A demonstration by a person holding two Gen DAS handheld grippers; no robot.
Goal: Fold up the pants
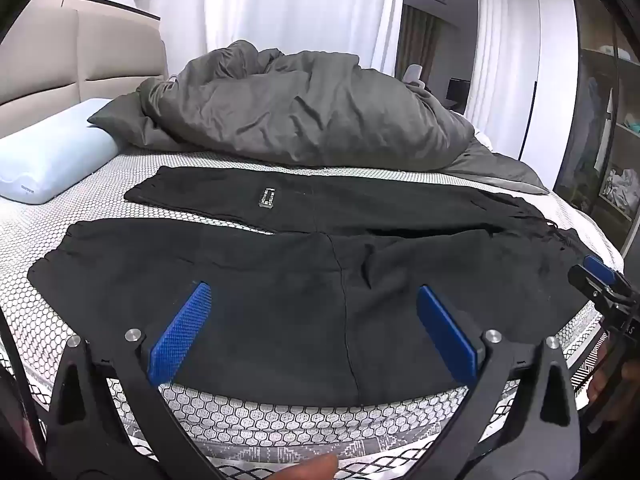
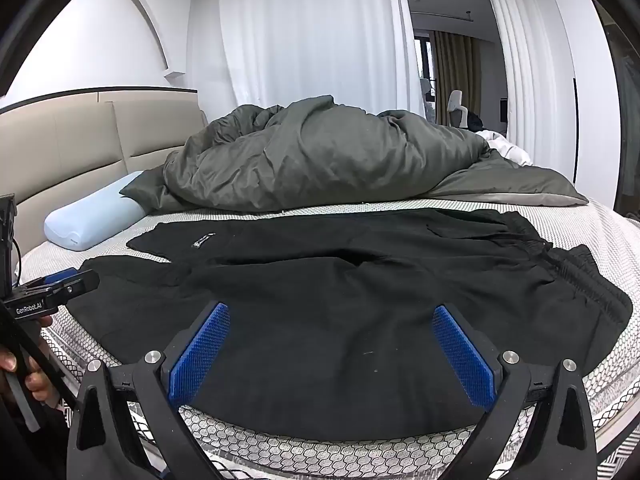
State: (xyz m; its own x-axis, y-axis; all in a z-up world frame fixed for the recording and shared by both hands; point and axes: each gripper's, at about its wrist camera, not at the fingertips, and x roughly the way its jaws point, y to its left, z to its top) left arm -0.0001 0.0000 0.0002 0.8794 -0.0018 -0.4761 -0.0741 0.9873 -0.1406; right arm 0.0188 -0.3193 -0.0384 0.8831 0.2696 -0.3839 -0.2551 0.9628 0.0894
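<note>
Black pants lie spread flat across the bed, legs running left, the elastic waistband at the right. A small label shows on the far leg. My left gripper hovers open over the near leg, its blue pads wide apart with nothing between them. My right gripper stands open over the seat of the pants, near the front edge. The right gripper's tip appears at the right rim of the left wrist view; the left gripper's tip shows at the left of the right wrist view.
A crumpled grey duvet fills the far half of the bed. A pale blue pillow lies at the left by the beige headboard. The honeycomb mattress cover shows around the pants. White curtains hang behind. A hand holds a handle.
</note>
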